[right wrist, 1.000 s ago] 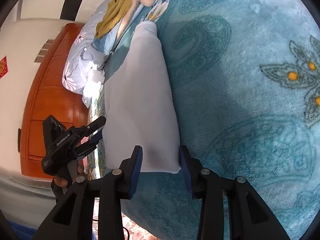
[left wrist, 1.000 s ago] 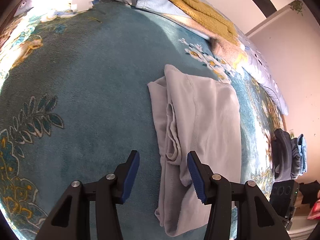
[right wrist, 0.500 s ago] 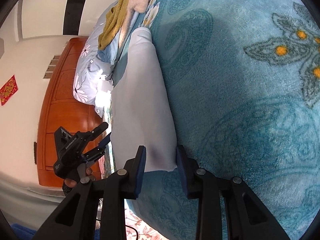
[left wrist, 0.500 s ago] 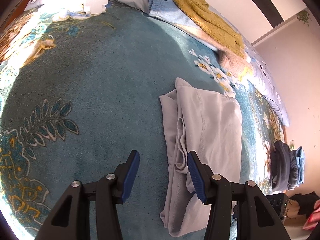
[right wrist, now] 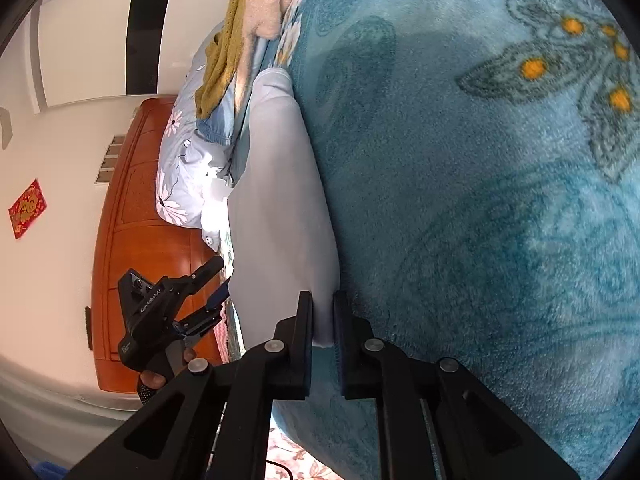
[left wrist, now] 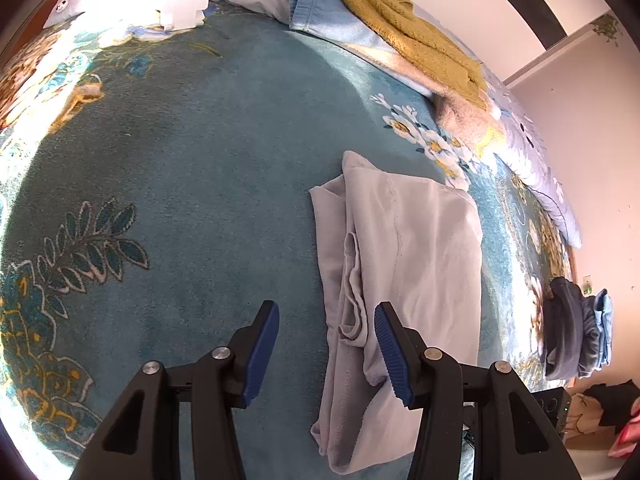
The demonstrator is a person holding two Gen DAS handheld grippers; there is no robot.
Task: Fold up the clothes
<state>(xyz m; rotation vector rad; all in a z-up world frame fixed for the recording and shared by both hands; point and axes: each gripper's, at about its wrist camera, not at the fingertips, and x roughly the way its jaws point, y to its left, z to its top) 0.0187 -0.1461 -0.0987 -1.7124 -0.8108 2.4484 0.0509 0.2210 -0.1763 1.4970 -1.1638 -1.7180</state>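
A pale grey garment (left wrist: pixel 404 264) lies folded in a long strip on the teal blanket (left wrist: pixel 200 160). My left gripper (left wrist: pixel 326 354) is open, its jaws standing over the garment's rumpled left edge. In the right wrist view the same garment (right wrist: pixel 280 200) runs away from me, and my right gripper (right wrist: pixel 323 322) is shut on its near corner. The left gripper (right wrist: pixel 208 292) also shows there, at the garment's far side.
A mustard knit (left wrist: pixel 404 24), blue clothes (left wrist: pixel 320 20) and a floral quilt (left wrist: pixel 536 168) lie along the bed's far side. A stack of dark and blue folded clothes (left wrist: pixel 576 356) sits at the right. A wooden headboard (right wrist: pixel 132 240) stands behind.
My right gripper has closed onto the garment's near corner. My left gripper has stayed open and drawn back a little, so the garment sits further ahead.
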